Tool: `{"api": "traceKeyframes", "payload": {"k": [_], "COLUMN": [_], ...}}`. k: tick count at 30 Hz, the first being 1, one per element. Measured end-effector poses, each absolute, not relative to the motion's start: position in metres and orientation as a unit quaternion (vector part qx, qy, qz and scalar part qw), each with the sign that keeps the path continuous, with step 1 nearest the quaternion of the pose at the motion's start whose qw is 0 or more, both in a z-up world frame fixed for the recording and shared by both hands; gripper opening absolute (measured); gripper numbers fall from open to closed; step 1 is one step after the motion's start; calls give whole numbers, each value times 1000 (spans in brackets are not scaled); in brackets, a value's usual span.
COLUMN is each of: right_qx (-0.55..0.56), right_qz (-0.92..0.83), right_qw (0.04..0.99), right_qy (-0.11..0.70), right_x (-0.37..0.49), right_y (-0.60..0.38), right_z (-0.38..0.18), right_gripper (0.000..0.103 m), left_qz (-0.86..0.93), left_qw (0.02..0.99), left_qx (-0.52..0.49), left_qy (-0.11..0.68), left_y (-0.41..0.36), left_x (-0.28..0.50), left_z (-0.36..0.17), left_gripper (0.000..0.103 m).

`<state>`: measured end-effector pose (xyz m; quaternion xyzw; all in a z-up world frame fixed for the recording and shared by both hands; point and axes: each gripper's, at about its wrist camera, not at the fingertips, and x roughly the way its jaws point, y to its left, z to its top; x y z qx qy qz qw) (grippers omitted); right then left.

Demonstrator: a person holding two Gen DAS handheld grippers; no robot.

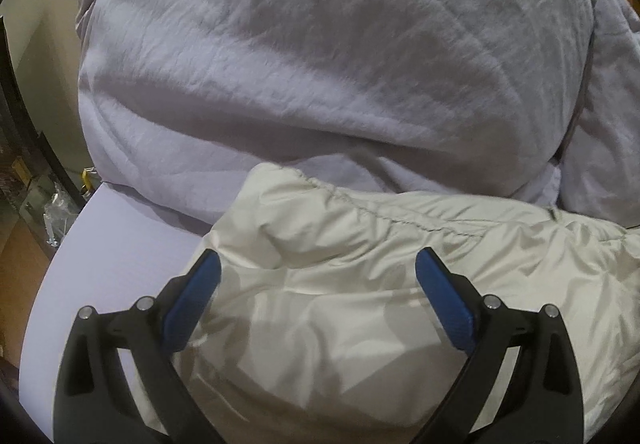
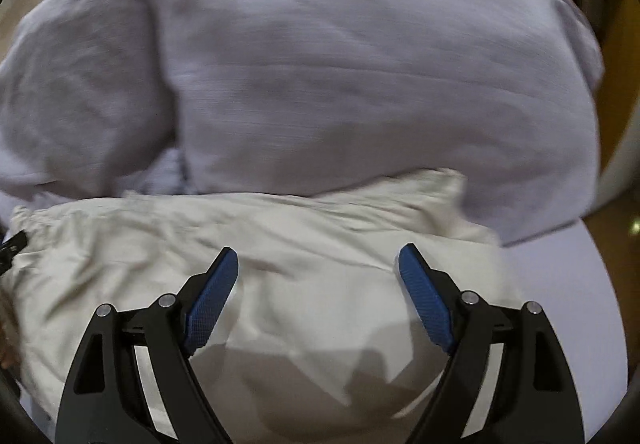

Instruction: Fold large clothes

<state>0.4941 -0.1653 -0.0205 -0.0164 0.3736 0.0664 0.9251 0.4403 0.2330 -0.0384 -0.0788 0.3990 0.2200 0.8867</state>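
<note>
In the lower half of each wrist view, the left gripper and the right gripper both point toward the top of the frame, black arms splayed, blue-padded jaws spread wide apart, gripping nothing.

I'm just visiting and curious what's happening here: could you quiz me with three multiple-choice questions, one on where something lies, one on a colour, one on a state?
1. Where does the cream jacket lie?
A. In front of the lavender bedding
B. On the floor
C. On a hanger

2. What colour are the pads on each tool?
A. Red
B. Blue
C. Yellow

3. How do the left tool and right tool stand?
A. Both clamped on cloth
B. One shut
C. Both open

Answers: 1 A, bedding piled behind the jacket; 2 B, blue textured pads; 3 C, jaws spread over the jacket, gripping nothing.
</note>
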Motion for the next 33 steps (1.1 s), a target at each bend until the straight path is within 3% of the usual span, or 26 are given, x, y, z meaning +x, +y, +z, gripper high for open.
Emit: {"api": "traceKeyframes", "payload": {"k": [20,26,33], "right_qx": [-40,-42,-3], "right_qz": [57,55,71], "right_qw": [920,915,914], "right_qy": [386,397,400], "right_x": [530,542,529], "right_y": [-157,-154,-146], "right_z": [-91,-105,-74], "right_gripper": [89,90,90], "left_qz": [246,246,229], "left_qw": [869,866,877], "left_qx": [-87,-89,-92], "left_qy": [421,426,413], "left_y": [283,281,249], "left_x": [453,455,440], "left_z": [-92,-90,-55], "left_gripper": [99,100,99]}}
